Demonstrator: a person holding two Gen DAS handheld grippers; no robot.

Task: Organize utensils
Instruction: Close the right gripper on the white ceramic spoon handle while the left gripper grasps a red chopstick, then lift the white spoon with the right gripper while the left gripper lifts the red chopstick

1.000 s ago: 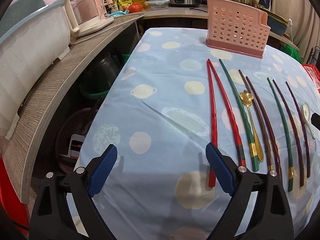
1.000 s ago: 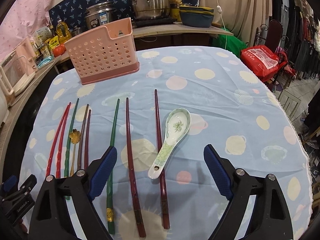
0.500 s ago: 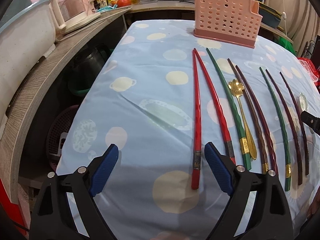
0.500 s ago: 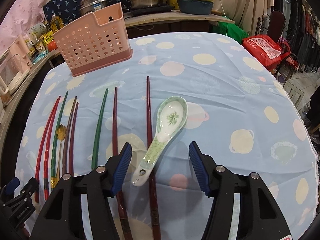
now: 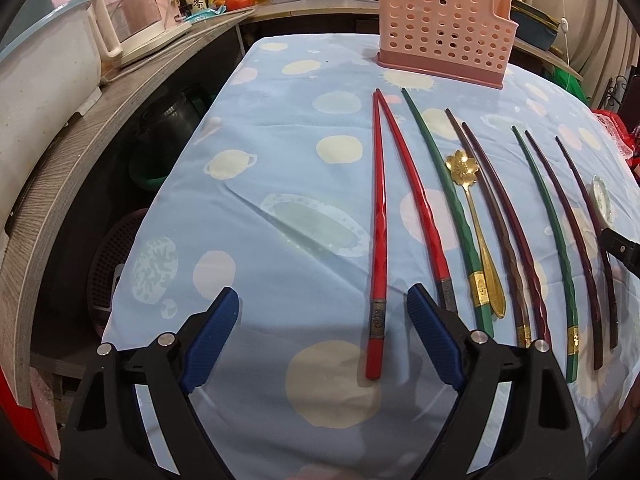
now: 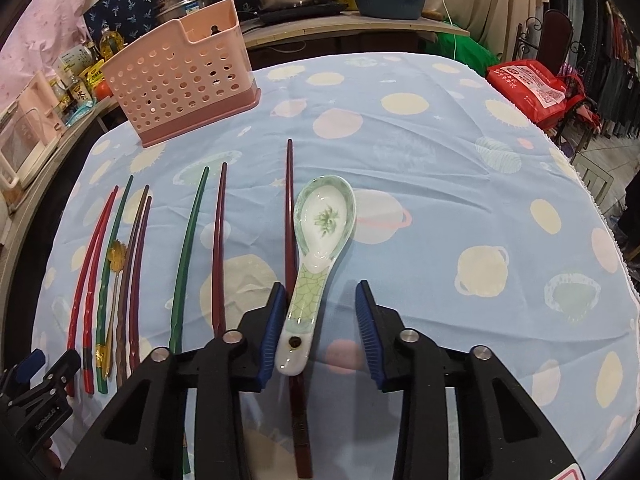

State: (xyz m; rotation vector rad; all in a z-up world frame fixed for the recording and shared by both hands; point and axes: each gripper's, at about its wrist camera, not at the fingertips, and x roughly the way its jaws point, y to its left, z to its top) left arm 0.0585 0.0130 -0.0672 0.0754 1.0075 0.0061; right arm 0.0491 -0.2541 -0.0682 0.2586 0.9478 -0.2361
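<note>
Between the right gripper's (image 6: 321,322) half-spread jaws lies the handle of the ceramic spoon (image 6: 316,256), flat on the desk's blue cloth (image 6: 440,200). The blue pad on the left looks to be at or nearly against the handle's edge; the other pad stands clear of it, so nothing is pinched yet. The spoon's handle overlaps a dark maroon chopstick (image 6: 289,216) that runs under it and on beneath the gripper.

To do the pick well, I would centre the jaws on the handle's narrow part, above the hole near its end, and lower until the pads straddle the ceramic alone. The glaze is probably slippery and the bowl end heavy, so a firm, square close matters, and the lift should be straight up so the chopstick below is not dragged along.

The left gripper (image 5: 322,334) hangs with its jaws wide apart and empty, low over the near ends of the two red chopsticks (image 5: 378,216); one chopstick's end lies in the gap, the other's runs under the right-hand pad. Beyond these lie green and maroon chopsticks and a gold flower-headed spoon (image 5: 472,208), all side by side.

At the far edge of the cloth stands the pink perforated holder (image 6: 180,80), upright and well apart from the spoon: the likely destination, needing a carry over the row.
</note>
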